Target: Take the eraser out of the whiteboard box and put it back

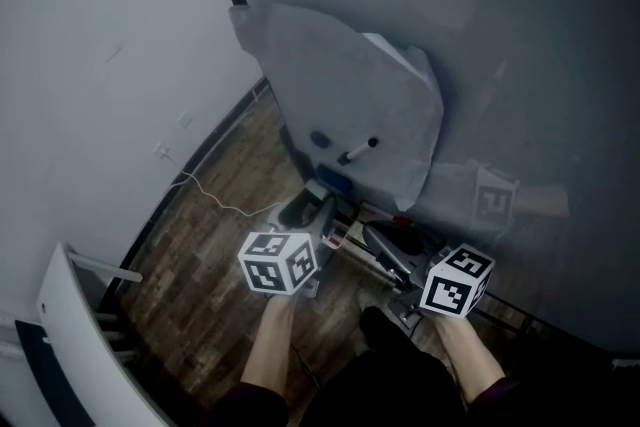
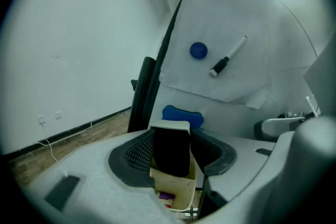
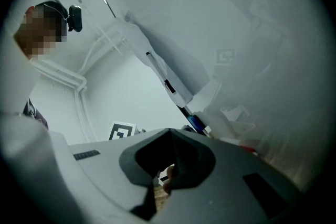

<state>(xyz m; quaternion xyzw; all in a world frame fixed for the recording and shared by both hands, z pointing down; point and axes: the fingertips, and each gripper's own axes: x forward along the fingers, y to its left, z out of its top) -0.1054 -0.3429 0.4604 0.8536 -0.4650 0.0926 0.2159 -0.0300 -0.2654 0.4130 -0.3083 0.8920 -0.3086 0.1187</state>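
Whiteboard [image 2: 231, 8] behind | left gripper [image 2: 173, 136] clamps eraser [image 2: 170, 153] upright, long axis vertical, over box [image 2: 178, 190] | right gripper [image 3: 170, 157] closed, empty

Whiteboard box [image 2: 176, 192]: lower part hidden behind left gripper [image 2: 172, 139] body. Purple item [image 2: 165, 196] inside too small to tell. Blue object [image 2: 184, 116] behind eraser [image 2: 170, 152]: bottom hidden, kind unclear. Pale bit [image 3: 167, 174] below right gripper [image 3: 169, 135] jaws unidentifiable. Left forearm [image 1: 268, 345] and right forearm [image 1: 468, 355] cut off by bottom edge.

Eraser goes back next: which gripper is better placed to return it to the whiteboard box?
Left: the left gripper grips the eraser right over the whiteboard box; the right gripper is shut, empty.
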